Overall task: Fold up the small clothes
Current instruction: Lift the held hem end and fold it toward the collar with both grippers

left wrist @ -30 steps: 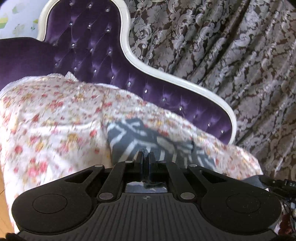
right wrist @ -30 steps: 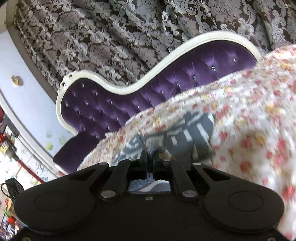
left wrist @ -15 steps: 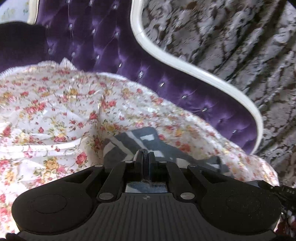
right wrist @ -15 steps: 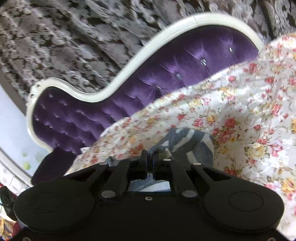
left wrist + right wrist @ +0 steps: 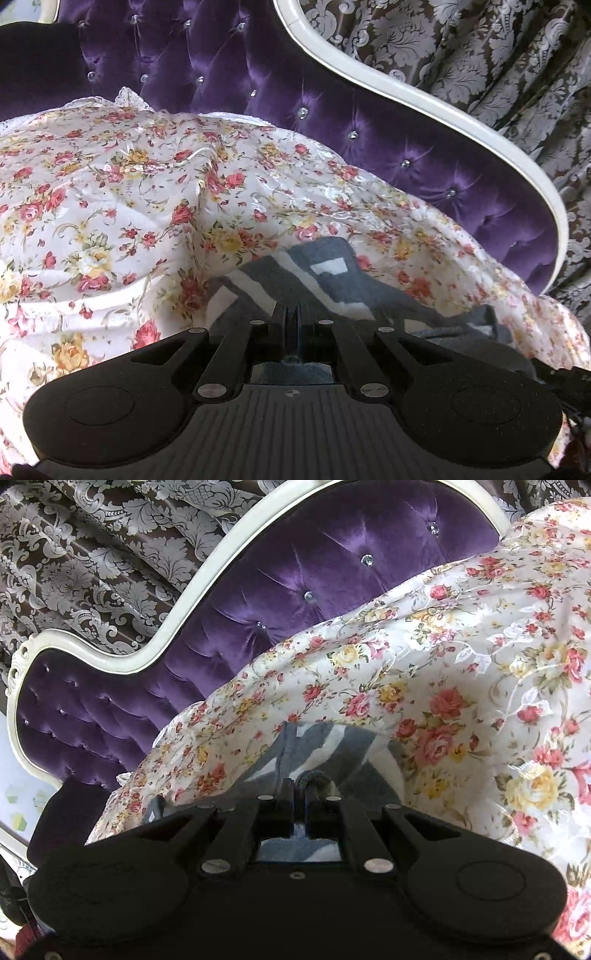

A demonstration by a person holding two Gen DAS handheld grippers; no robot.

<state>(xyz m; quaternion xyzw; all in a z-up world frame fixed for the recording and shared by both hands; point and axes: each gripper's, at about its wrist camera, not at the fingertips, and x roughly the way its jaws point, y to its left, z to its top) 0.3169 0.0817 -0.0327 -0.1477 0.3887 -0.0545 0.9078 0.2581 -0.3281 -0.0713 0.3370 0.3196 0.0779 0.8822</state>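
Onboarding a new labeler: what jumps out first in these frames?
The purple tufted sofa back with its white curved frame fills the top, patterned curtains behind. A floral cover spreads over the seat. On it lies the gray-and-white garment, pinched by the left hand-held gripper and the right hand-held gripper.

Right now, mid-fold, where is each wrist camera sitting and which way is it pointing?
Left wrist: behind the left gripper, looking forward along its shut fingers over the grey-and-white garment and the floral sheet to the purple tufted backrest; only the gripper body shows.
Right wrist: behind the right gripper, aimed at the same garment, sheet and backrest, curtain beyond; only the gripper shows.
Shared: garment, sheet, backrest, curtain.
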